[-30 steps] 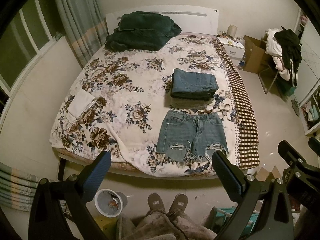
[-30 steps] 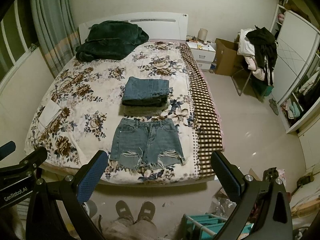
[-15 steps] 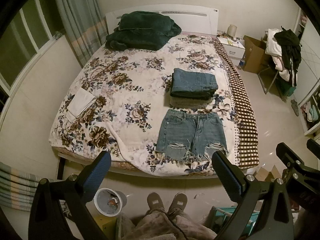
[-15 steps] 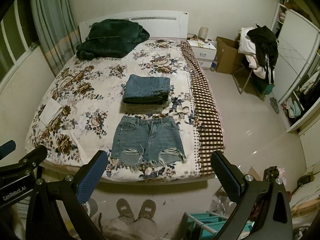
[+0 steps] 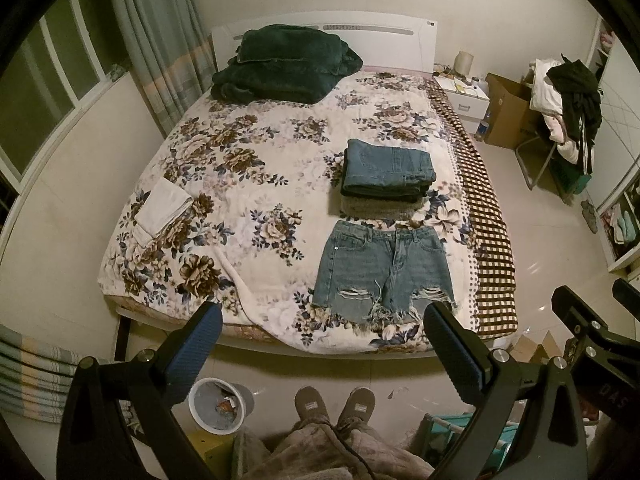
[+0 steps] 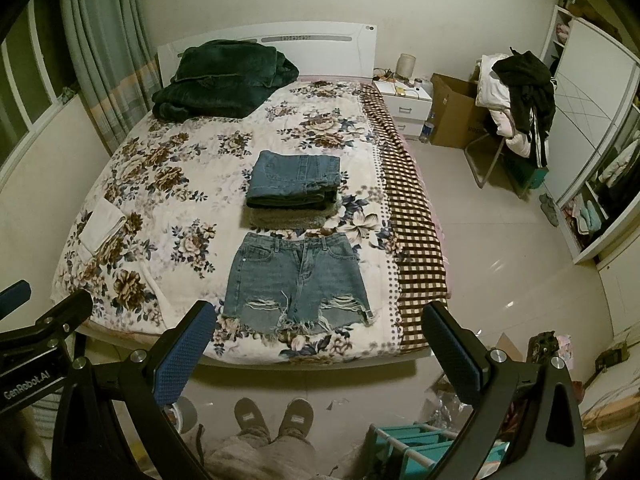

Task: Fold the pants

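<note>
Frayed denim shorts (image 5: pixel 384 270) lie flat, waistband away from me, near the foot of the floral bed (image 5: pixel 248 184); they also show in the right wrist view (image 6: pixel 296 280). Just behind them sits a stack of folded jeans (image 5: pixel 386 174) on a grey folded piece, also in the right wrist view (image 6: pixel 294 186). My left gripper (image 5: pixel 322 344) is open and empty, held high above the floor before the bed's foot. My right gripper (image 6: pixel 316 344) is open and empty too, beside it on the right.
A dark green blanket (image 5: pixel 284 64) lies at the headboard. A white folded cloth (image 5: pixel 162 208) sits at the bed's left edge. A bin (image 5: pixel 220 404) and the person's feet (image 5: pixel 336 402) are below. Nightstand (image 6: pixel 404 100), cardboard box (image 6: pixel 456 110) and clothes-laden chair (image 6: pixel 516 96) stand right.
Both grippers drifted slightly; the bed and shorts shifted a little in view. Jaws stay open, nothing on the bed moved.
</note>
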The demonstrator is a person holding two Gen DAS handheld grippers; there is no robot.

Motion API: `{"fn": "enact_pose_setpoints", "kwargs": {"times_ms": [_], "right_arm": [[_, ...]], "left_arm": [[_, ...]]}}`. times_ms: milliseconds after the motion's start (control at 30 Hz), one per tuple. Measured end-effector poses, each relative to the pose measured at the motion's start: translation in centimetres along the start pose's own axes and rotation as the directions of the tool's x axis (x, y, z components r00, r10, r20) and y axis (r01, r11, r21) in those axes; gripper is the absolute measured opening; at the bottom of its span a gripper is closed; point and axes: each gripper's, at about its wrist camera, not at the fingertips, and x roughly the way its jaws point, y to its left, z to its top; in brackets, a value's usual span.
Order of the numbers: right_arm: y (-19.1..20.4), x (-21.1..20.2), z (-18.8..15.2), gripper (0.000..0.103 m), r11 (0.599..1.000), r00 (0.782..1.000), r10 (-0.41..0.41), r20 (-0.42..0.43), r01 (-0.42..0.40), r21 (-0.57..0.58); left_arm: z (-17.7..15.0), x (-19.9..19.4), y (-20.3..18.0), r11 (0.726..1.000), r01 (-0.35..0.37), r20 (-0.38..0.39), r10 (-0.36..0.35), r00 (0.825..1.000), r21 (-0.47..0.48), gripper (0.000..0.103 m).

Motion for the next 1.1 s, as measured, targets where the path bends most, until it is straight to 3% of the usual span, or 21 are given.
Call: {"fn": "enact_pose_setpoints", "kwargs": {"times_ms": [467, 767, 967, 1100], "right_arm": [[-0.2, -0.6, 0.7, 0.103, 1.000, 1.000, -0.008, -0.006, 0.008, 0.012], [0.2, 1.5, 2.3, 0.103, 0.998, 0.999, -0.025, -0.041, 0.027, 0.061], [-0.3, 5.5, 4.0, 0.103, 0.991, 0.999, -0.003, -0.046, 0.009, 0.133], [-1.2, 10.4, 5.3, 0.103, 0.989, 0.999, -0.007, -0.042, 0.013, 0.148]], "left_arm": [[0.8, -0.1, -0.4, 1.000, 0.004, 0.001, -0.004, 1.000, -0.001, 0.103], [1.4, 0.5, -1.0, 1.000, 0.011, 0.002, -0.011, 1.000, 0.001, 0.103], [3.9, 4.8, -1.0, 1.000, 0.011, 0.006, -0.011, 1.000, 0.004, 0.103], [5.1, 9.3, -0.6, 0.999, -0.039, 0.027, 0.038, 0.999, 0.018, 0.103]]}}
